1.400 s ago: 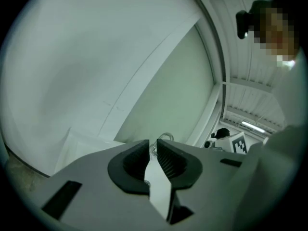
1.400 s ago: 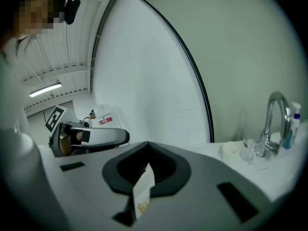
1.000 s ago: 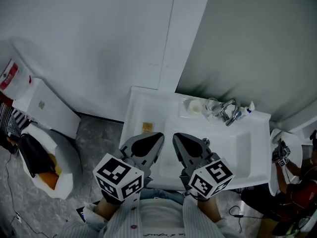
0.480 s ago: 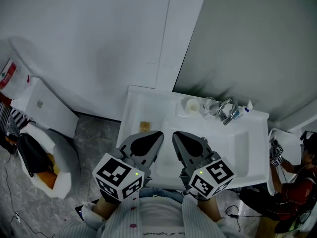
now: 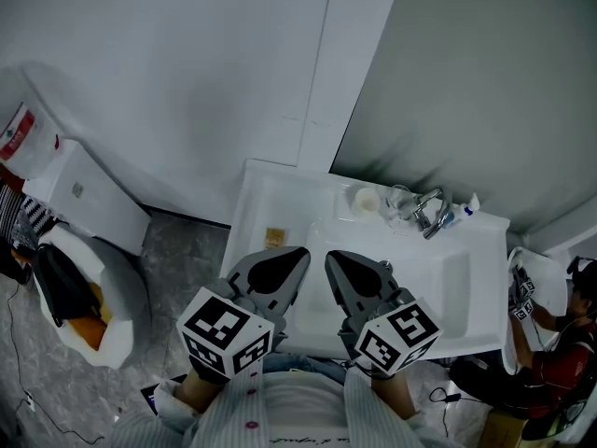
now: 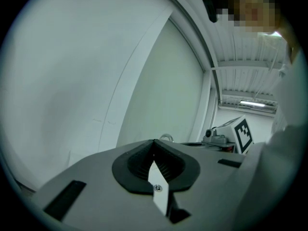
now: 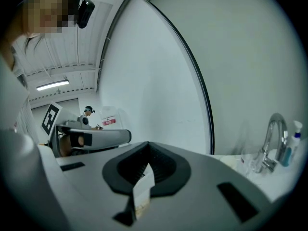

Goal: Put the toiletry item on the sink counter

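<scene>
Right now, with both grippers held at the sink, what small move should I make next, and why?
Probably open the right gripper first. It and the left gripper are both shut and empty above the front of the sink, and the small bottle beside the faucet lies on the right gripper's side.

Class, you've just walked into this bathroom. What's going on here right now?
A person stands at a white sink counter with a gripper in each hand. The left gripper and right gripper hover side by side over the counter's near edge, both with jaws shut and nothing in them. A small brown item lies on the counter's left part. A cup, a faucet and a small bottle stand along the back. Nothing has been picked up yet.
</scene>
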A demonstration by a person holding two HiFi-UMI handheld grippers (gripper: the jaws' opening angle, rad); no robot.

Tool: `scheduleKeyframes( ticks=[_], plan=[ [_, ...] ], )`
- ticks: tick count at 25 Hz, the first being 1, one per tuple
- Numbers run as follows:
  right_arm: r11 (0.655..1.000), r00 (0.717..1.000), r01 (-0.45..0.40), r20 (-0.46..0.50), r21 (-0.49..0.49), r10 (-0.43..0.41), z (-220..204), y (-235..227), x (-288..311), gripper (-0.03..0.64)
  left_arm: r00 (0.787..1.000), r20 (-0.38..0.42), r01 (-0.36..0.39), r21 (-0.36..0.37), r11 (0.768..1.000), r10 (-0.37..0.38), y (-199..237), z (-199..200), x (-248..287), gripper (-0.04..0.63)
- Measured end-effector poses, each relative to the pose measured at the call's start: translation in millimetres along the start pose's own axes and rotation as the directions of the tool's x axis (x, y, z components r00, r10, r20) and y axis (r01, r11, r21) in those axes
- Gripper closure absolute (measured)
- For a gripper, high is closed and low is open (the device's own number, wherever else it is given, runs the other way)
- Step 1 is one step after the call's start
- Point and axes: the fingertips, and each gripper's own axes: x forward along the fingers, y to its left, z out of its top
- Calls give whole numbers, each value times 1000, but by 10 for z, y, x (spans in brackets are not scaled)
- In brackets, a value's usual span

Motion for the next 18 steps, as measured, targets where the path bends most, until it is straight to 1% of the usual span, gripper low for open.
scheduleKeyframes(
  ticks=[6, 18],
  plan=[
    [1000, 1000, 7, -2, 14, -7, -45, -50, -3, 607, 1000, -5, -18, -7, 1000, 18, 49, -19, 6, 580],
    [1000, 1000, 4, -11, 28, -3, -84, -78, 23, 607, 1000, -12, -27, -14, 1000, 27, 94, -39, 18, 578]
  ],
)
